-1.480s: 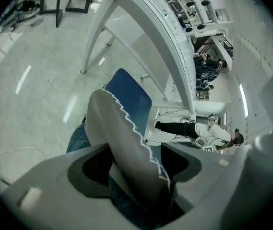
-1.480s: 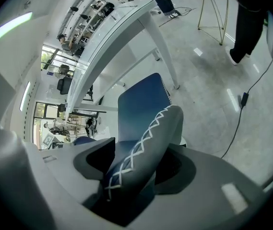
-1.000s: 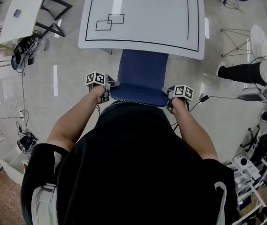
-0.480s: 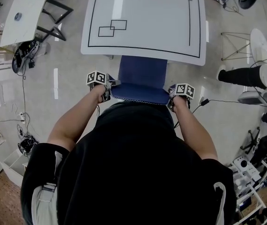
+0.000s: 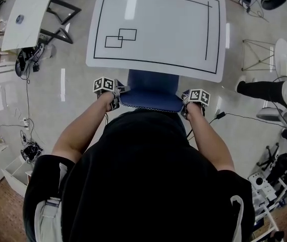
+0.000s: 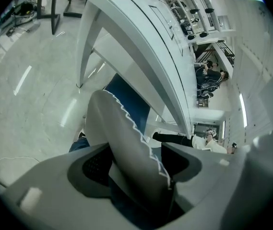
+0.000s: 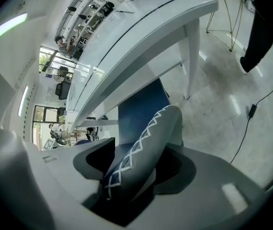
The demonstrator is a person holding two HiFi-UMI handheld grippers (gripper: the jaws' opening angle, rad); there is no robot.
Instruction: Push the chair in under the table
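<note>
The chair has a blue seat (image 5: 152, 86) and a grey backrest with white stitching. Its seat lies partly under the near edge of the white table (image 5: 158, 34), which has black lines on its top. My left gripper (image 5: 116, 96) is shut on the backrest's left edge (image 6: 126, 138). My right gripper (image 5: 186, 104) is shut on the backrest's right edge (image 7: 143, 150). In both gripper views the backrest fills the gap between the jaws, with the tabletop's underside just beyond it. The chair's legs are hidden.
A white table leg (image 6: 86, 51) stands left of the chair and another (image 7: 190, 56) to its right. A second white table (image 5: 27, 9) and floor cables (image 5: 27, 59) are at the left. A person's leg (image 5: 264, 91), a wire-frame stool (image 5: 256, 49) and a power cord (image 5: 234, 116) are at the right.
Both grippers and the chair have moved toward the table. Less of the blue seat shows, and the table's edge is now closer to the backrest.
</note>
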